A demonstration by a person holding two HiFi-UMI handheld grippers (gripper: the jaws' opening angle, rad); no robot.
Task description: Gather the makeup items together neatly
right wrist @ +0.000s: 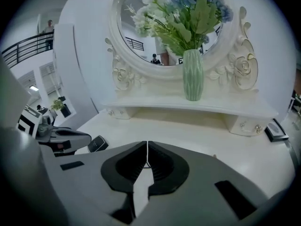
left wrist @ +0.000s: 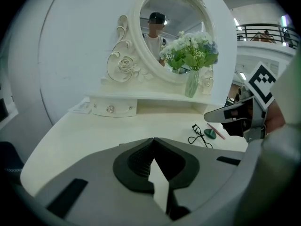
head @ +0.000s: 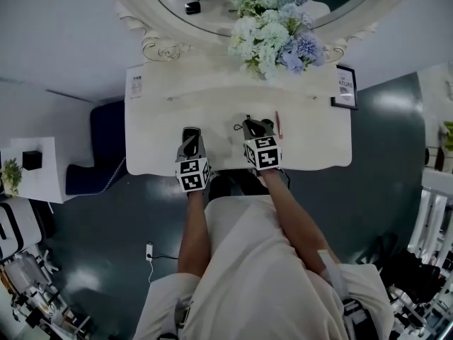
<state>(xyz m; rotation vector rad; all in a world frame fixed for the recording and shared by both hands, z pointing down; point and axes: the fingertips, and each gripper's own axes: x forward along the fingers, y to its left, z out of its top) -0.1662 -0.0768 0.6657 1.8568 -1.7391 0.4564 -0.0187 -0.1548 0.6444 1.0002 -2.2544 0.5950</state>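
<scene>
On the white vanity table (head: 311,137) lie a black compact (head: 191,131), a black eyelash curler (head: 241,127) and a pink pencil (head: 278,125). My left gripper (head: 190,142) is shut and empty, right behind the compact. My right gripper (head: 253,126) is also shut and empty, between the curler and the pencil. In the left gripper view the shut jaws (left wrist: 153,140) point over bare tabletop, and the curler (left wrist: 198,136), a small green round item (left wrist: 210,133) and the pencil (left wrist: 215,130) lie to the right. In the right gripper view the compact (right wrist: 97,143) lies left of the gripper (right wrist: 147,145).
An oval mirror (head: 212,16) and a vase of flowers (head: 272,37) stand at the back on a raised shelf. A framed picture (head: 345,87) is at the right end and a card (head: 136,86) at the left. A dark blue seat (head: 106,147) stands left of the table.
</scene>
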